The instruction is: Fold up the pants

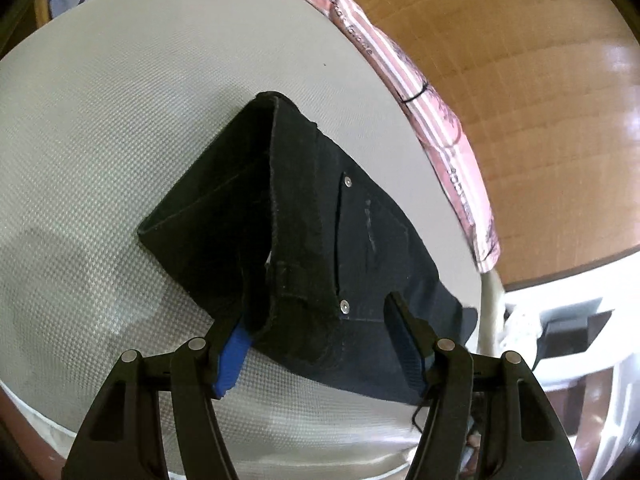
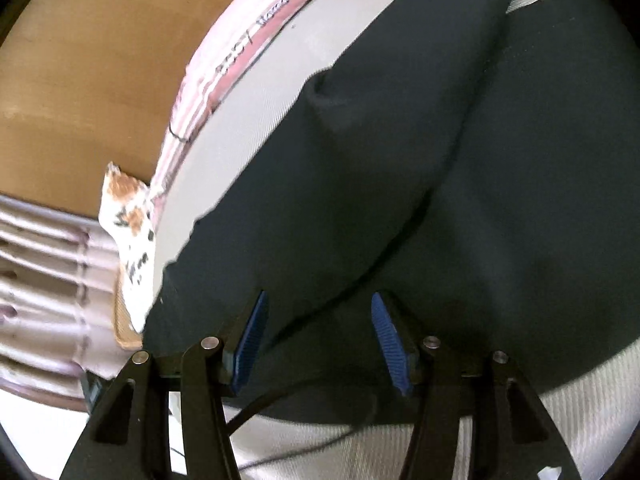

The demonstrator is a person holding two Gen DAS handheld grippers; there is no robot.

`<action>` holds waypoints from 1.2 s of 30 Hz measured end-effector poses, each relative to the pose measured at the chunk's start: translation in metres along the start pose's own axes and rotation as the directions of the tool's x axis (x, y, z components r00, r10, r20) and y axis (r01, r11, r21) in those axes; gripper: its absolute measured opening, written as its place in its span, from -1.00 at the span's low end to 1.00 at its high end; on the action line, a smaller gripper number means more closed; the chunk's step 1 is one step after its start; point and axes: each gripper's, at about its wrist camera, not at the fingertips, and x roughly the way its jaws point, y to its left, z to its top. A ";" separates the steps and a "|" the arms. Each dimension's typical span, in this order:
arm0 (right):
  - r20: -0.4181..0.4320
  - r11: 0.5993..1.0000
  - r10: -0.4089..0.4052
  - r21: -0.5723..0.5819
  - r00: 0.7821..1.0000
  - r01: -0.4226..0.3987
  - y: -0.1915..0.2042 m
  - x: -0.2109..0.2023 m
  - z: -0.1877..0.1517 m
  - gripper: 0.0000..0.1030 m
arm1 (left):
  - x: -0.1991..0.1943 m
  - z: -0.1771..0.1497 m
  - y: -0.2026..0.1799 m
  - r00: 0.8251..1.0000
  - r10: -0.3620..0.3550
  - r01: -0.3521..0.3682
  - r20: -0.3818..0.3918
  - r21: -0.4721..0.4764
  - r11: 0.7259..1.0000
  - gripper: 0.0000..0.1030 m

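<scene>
**Left wrist: fold edge could slip**

Pants lie part-folded on the tabletop, near its pink-trimmed edge. Left tool is spread wide around the waistband, not pinching. Right tool also spread, hovering over cloth. Risk imo: thick layers, partial bite, fold flops open or slides off the edge.

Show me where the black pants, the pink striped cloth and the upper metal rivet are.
black pants (image 1: 304,216), left wrist view, on the folded denim.
pink striped cloth (image 1: 436,116), left wrist view, on its stripes.
upper metal rivet (image 1: 348,182), left wrist view, pocket corner.
</scene>
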 end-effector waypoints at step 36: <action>-0.017 0.984 -0.155 -0.090 0.988 0.153 0.002 -0.006 -0.014 -0.81 | 0.033 0.027 -0.006 0.918 0.396 -0.368 0.018 0.413 0.833 -0.56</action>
